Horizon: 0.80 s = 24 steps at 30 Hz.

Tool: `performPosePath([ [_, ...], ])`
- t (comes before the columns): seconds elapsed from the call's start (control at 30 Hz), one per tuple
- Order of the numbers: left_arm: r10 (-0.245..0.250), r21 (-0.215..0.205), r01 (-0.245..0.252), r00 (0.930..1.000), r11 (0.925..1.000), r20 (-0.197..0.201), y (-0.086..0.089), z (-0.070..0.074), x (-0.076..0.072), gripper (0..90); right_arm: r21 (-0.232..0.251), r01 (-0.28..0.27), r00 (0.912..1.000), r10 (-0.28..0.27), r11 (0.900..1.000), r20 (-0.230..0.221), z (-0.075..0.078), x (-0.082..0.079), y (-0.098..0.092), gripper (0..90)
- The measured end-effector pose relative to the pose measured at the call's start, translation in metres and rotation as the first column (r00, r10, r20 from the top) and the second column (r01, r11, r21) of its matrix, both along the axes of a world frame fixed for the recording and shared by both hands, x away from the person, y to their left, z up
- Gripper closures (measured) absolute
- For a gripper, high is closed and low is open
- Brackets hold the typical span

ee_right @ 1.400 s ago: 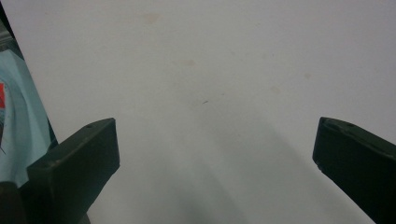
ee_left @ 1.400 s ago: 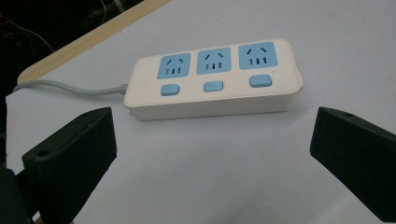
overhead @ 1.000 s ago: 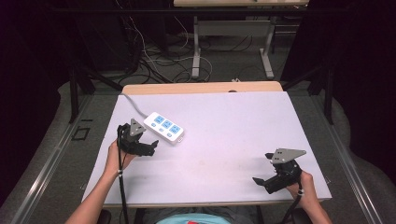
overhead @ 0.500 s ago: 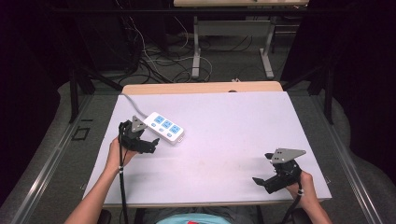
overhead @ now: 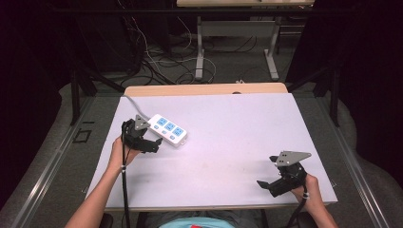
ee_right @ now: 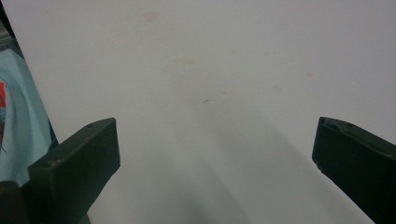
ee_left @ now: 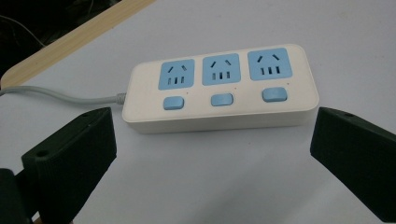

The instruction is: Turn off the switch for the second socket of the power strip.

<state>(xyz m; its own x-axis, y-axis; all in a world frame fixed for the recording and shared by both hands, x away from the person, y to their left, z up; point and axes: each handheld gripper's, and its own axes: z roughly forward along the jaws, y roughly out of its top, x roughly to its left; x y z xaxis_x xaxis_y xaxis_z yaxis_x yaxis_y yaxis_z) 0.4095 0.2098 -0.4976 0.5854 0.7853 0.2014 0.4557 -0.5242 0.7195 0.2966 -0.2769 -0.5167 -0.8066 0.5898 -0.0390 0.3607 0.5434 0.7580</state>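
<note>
A white counter (overhead: 228,142) fills mid-frame. On its upper left lies a white power strip (overhead: 167,129) with three blue sockets. The left gripper (overhead: 151,145) sits just beside it, jaws wide. Lower right, the right gripper (overhead: 268,185) hovers — wide, holding nothing.

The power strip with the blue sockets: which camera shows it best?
The left gripper view: the power strip sits close, with three sockets and three buttons clear. The high view shows it small beside the left claw. The right gripper view faces bare table.

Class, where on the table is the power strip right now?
In the high view, the power strip lies on the table's left half toward the far edge, just beyond the open left gripper.
</note>
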Motion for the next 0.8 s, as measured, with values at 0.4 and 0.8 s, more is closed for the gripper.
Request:
performPosePath([
  [0.4,0.001,-0.005,-0.001,0.9999,1.0,-0.012,0.003,0.005,0.01,0.1,0.001,-0.003,1.0,0.003,1.0,0.0,0.0,0.001,0.001,0.3],
  [0.8,0.008,-0.015,-0.008,0.9997,0.9999,-0.024,-0.001,0.004,0.026,0.2,-0.002,0.0,1.0,0.0,1.0,-0.006,-0.001,0.0,0.001,0.3],
])
